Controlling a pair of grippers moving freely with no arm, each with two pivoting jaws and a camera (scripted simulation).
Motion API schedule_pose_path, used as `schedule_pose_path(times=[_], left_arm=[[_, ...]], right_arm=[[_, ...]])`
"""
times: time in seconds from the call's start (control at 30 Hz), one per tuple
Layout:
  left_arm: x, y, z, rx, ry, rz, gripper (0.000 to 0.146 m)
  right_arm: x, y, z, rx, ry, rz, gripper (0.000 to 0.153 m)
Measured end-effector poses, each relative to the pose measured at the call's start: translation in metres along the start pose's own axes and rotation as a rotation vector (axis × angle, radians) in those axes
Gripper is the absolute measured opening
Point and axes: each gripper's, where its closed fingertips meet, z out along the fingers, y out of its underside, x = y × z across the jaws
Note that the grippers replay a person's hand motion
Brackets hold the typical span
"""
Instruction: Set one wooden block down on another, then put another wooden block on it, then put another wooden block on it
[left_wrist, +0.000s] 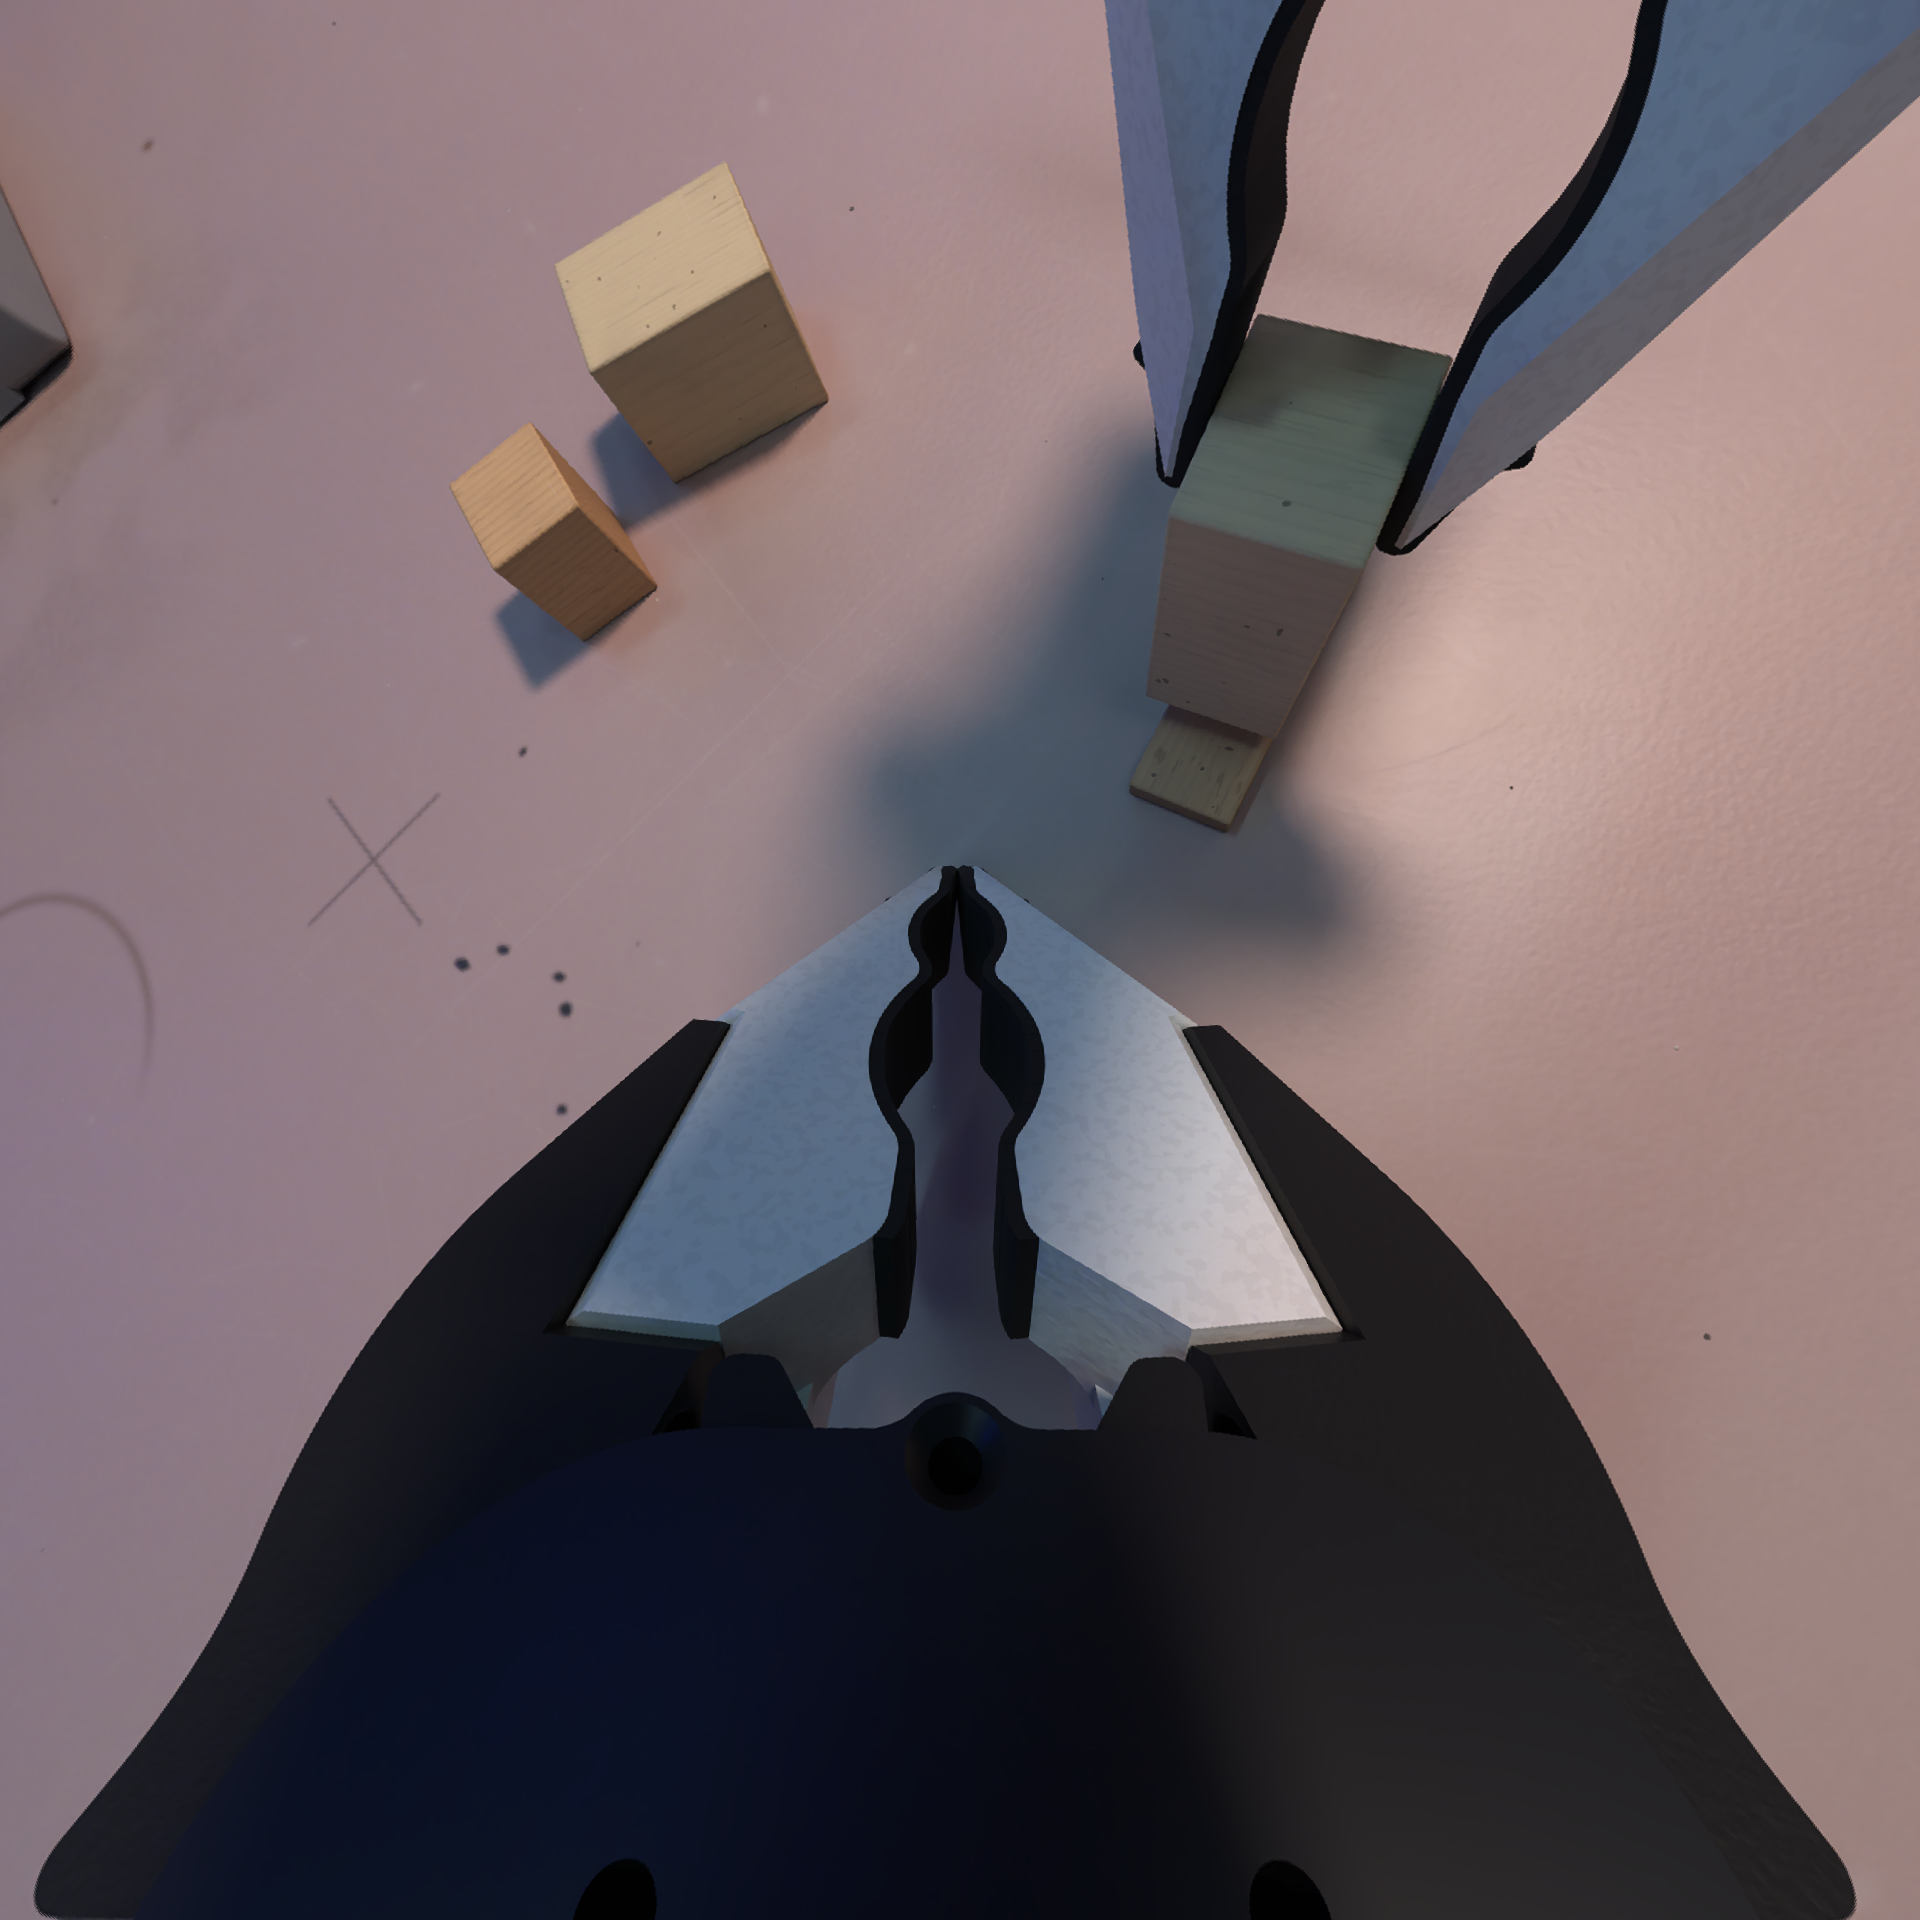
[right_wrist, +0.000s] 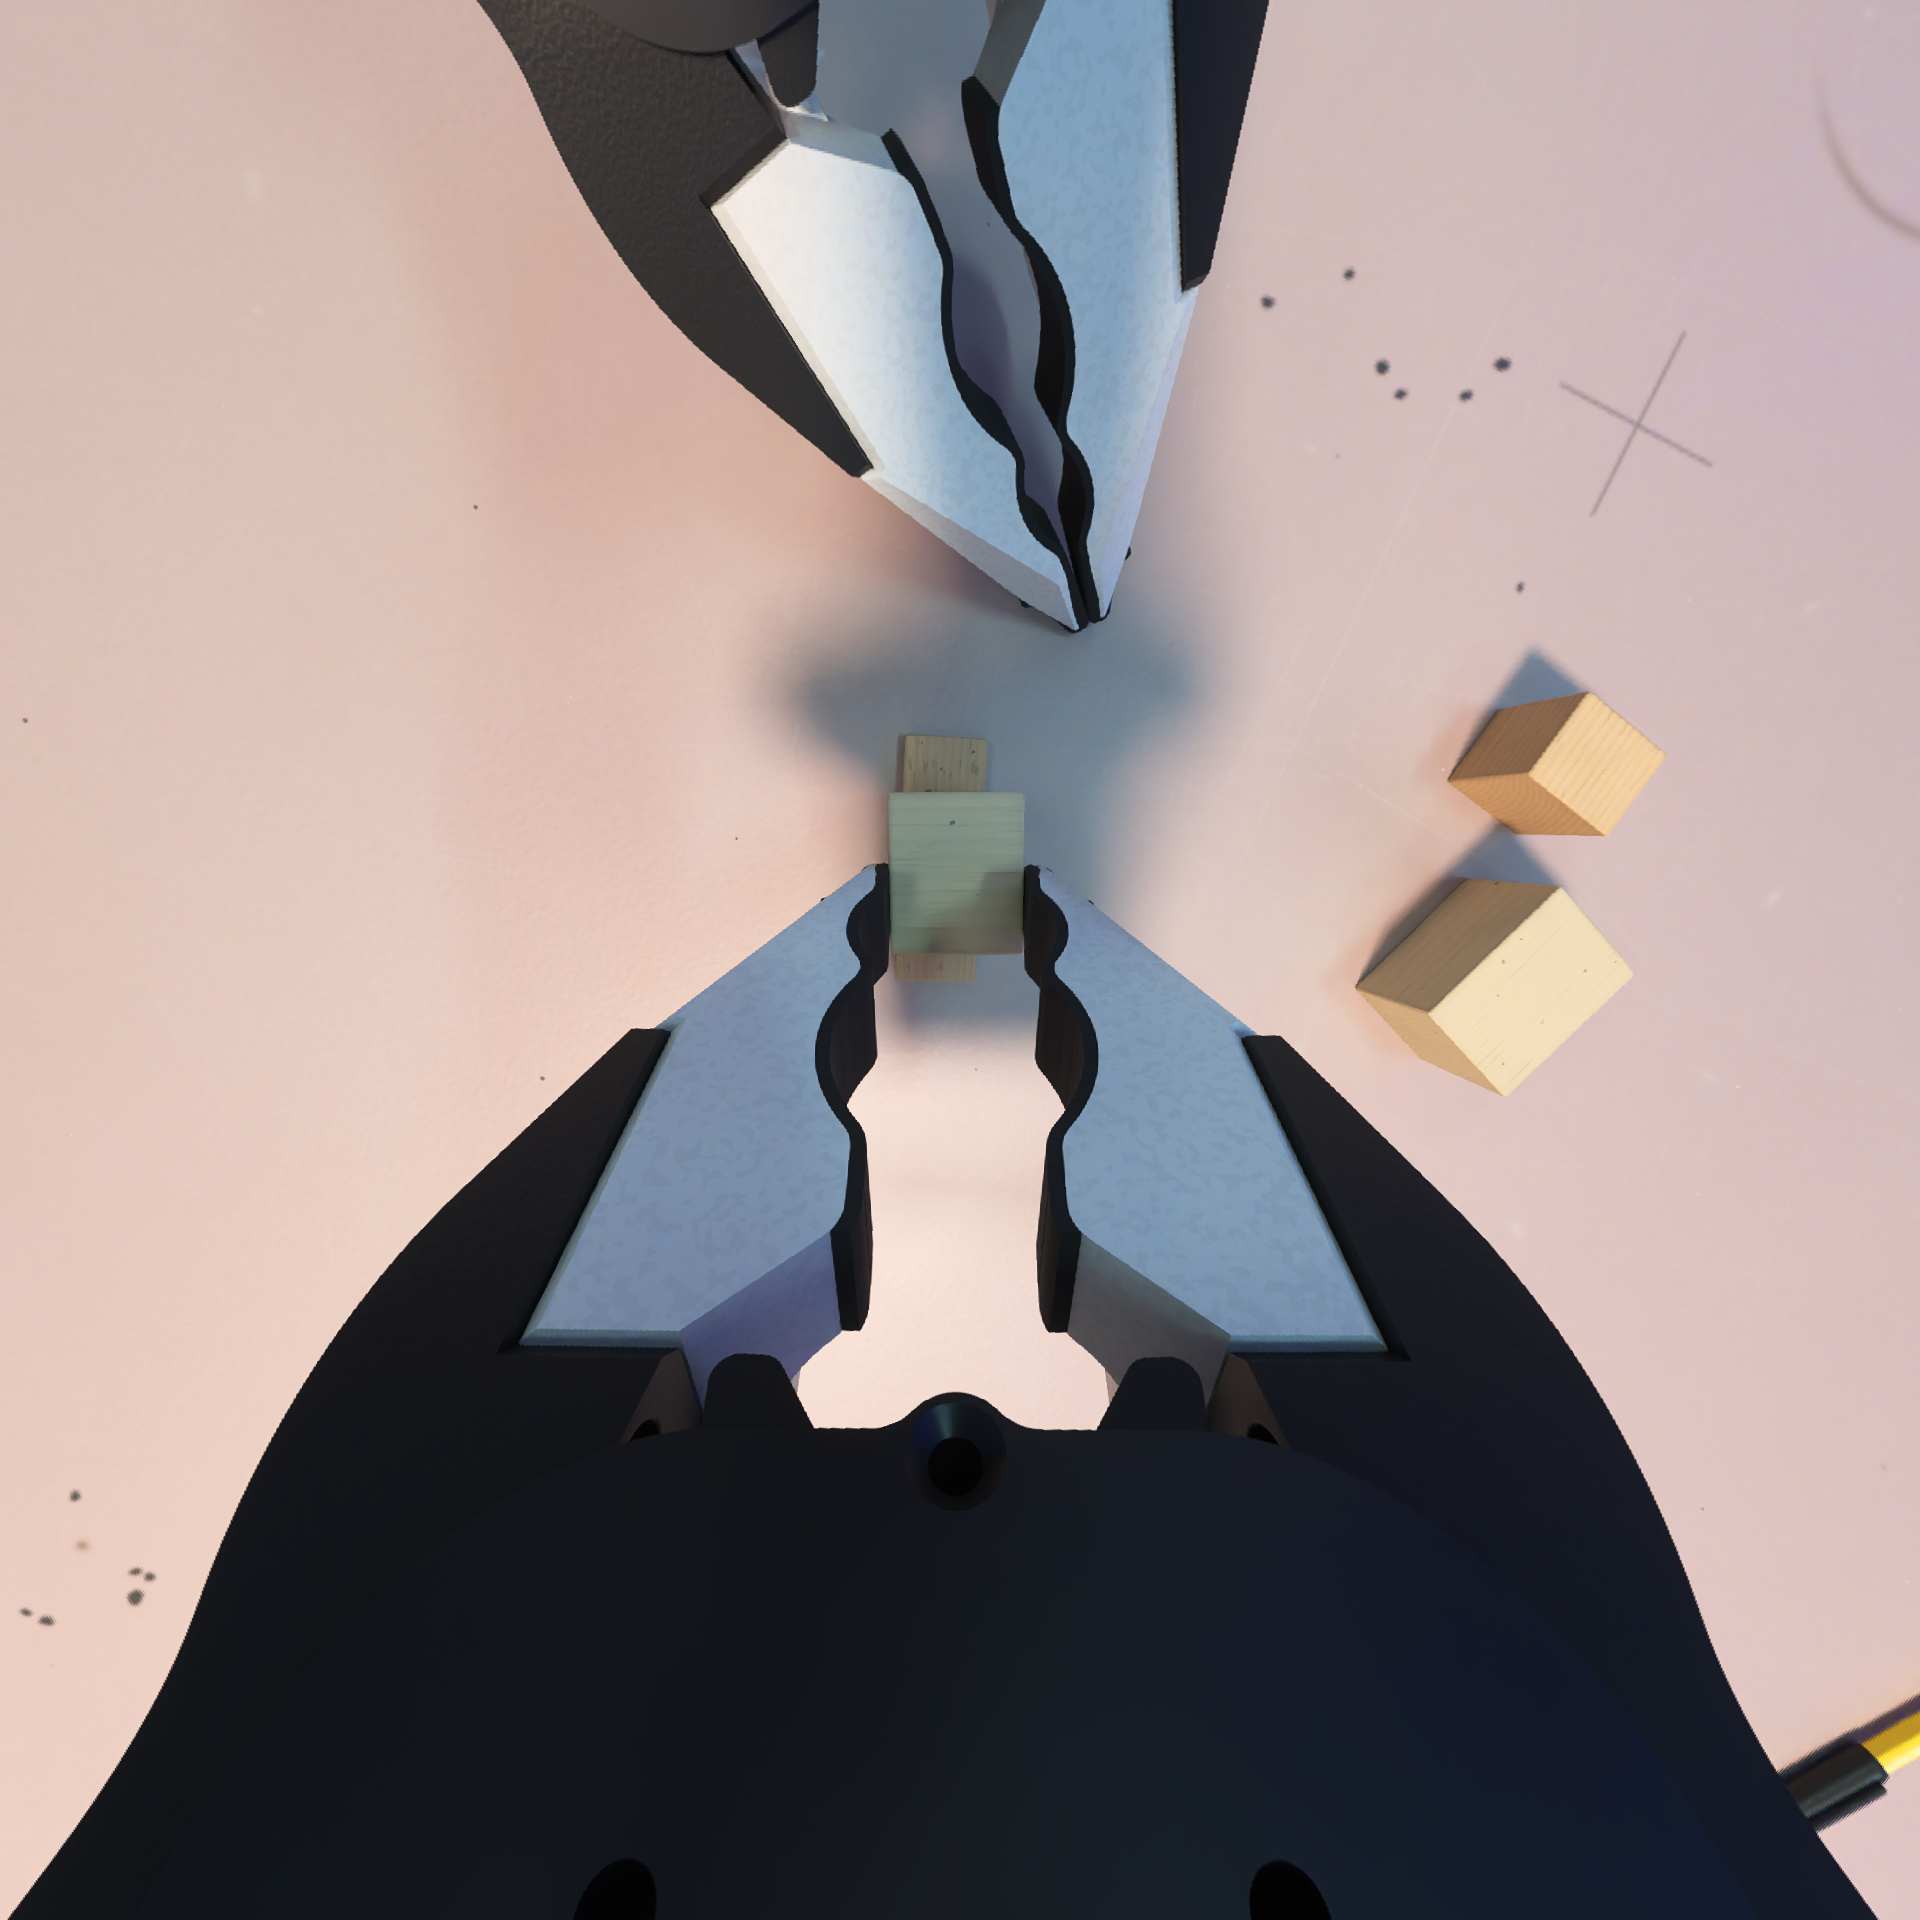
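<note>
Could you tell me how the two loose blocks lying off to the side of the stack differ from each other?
The larger block is pale tan, while the smaller block is a warmer orange-brown. The larger one is clearly bulkier and stands taller than the smaller one. In the left wrist view the larger lies farther from the camera, the smaller nearer. Both are plain wooden cuboids resting on the pink table, close together, apart from the stack, and neither is held.

A pale tall wooden block (left_wrist: 1262, 540) stands upright at upper right of the left wrist view, atop a flat thin block (left_wrist: 1197, 771). At upper left, apart, stand a larger tan block (left_wrist: 691, 322) and a smaller orange-brown block (left_wrist: 551, 530) just beside it.
</note>
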Motion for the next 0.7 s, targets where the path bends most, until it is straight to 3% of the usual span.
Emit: schedule_pose_path(times=[0.7], left_arm=[[-0.0001, 0.0000, 0.0000, 0.003, 0.001, -0.007, 0.000]], right_arm=[[0.0005, 0.0013, 0.0052, -0.019, 0.003, 0.005, 0.025]])
